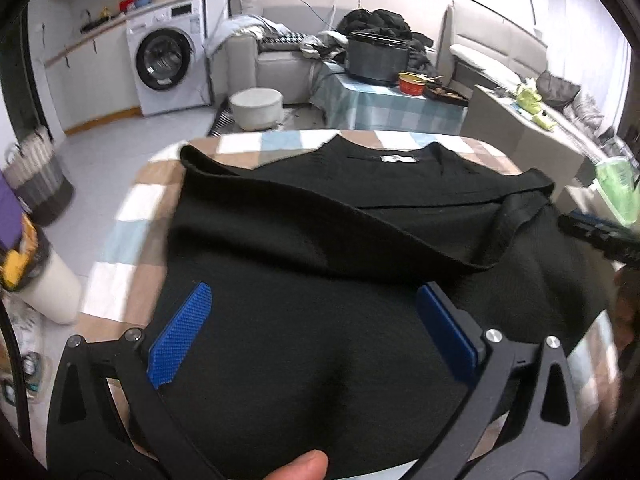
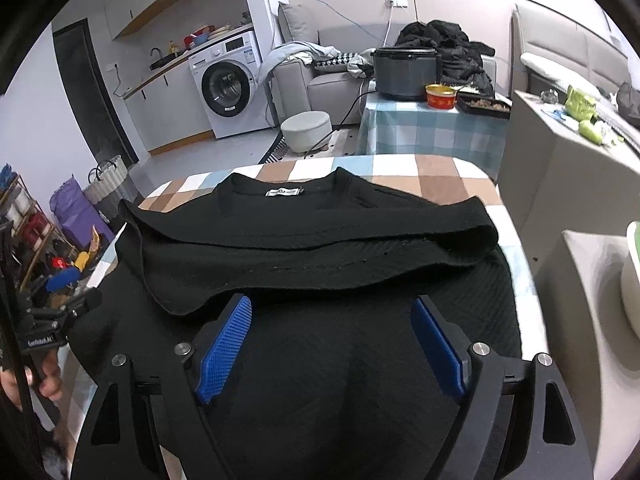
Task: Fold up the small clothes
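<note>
A black knitted sweater (image 1: 320,240) lies spread on the bench (image 1: 136,216) covered with a brown, white and pale-blue checked cloth; its collar with the white label (image 2: 284,192) points to the far edge, and one part is folded across the chest. The left claw (image 1: 316,332) stands wide above the near part of the sweater, its blue ribbed pads (image 1: 180,336) well apart with nothing pinched between them; the right claw (image 2: 332,344) is likewise spread over the fabric, its pads clear of the knit. A thumb tip (image 1: 300,466) shows at the near edge. On the far small table with a blue checked cloth (image 2: 424,132) stand a dark grey cooker pot (image 2: 404,76), lid on, contents hidden; a red round tin (image 2: 440,98); and a black tray (image 2: 484,106) of brownish food. At far left stands a white front-loading washing machine (image 2: 228,84), and nearer left a woven basket (image 2: 108,180), contents unclear.
</note>
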`<move>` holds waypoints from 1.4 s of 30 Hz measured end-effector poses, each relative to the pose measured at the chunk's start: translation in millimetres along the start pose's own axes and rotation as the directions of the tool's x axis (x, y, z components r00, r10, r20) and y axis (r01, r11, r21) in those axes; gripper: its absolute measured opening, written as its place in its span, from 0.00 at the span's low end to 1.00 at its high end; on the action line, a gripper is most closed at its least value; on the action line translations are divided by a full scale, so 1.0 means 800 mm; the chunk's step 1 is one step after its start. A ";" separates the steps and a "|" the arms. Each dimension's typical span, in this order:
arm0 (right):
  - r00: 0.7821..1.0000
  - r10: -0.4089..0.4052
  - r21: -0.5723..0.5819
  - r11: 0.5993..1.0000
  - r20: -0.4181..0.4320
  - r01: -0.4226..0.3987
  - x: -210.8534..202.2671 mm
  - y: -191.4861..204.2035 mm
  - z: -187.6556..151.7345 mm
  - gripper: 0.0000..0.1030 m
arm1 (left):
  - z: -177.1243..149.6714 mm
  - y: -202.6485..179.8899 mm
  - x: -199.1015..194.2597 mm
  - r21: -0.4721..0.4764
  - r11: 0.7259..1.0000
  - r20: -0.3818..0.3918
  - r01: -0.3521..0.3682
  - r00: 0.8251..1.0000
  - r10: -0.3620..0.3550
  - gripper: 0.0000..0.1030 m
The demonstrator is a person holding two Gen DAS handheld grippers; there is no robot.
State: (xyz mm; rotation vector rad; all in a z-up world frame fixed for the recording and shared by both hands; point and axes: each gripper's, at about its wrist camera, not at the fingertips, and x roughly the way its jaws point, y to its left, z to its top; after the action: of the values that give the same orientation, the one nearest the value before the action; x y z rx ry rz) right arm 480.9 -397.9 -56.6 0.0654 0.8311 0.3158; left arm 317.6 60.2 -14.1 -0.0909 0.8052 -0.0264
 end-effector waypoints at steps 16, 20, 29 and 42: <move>0.991 -0.034 0.019 0.999 -0.131 0.036 0.055 -0.017 -0.022 0.55 | 0.064 0.014 0.093 -0.181 0.983 0.003 0.038 0.999 -0.038 0.55; 0.987 -0.078 0.014 0.997 -0.139 0.081 0.037 -0.033 -0.035 0.56 | 0.040 0.045 0.081 -0.189 0.982 -0.054 0.000 0.999 -0.011 0.57; 0.980 -0.136 0.018 0.990 -0.142 0.140 -0.024 -0.065 -0.090 0.71 | -0.067 0.121 0.002 -0.178 0.977 -0.146 -0.113 0.985 0.087 0.84; 0.970 -0.144 0.009 0.989 -0.198 0.148 -0.049 -0.087 -0.144 0.78 | -0.155 0.113 -0.029 -0.177 0.984 -0.198 -0.036 0.980 0.000 0.79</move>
State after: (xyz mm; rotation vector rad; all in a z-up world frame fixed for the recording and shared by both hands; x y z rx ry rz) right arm 388.9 -483.1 -119.0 -0.0052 1.0305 0.1749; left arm 211.3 143.1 -91.1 -0.2554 1.0059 0.0556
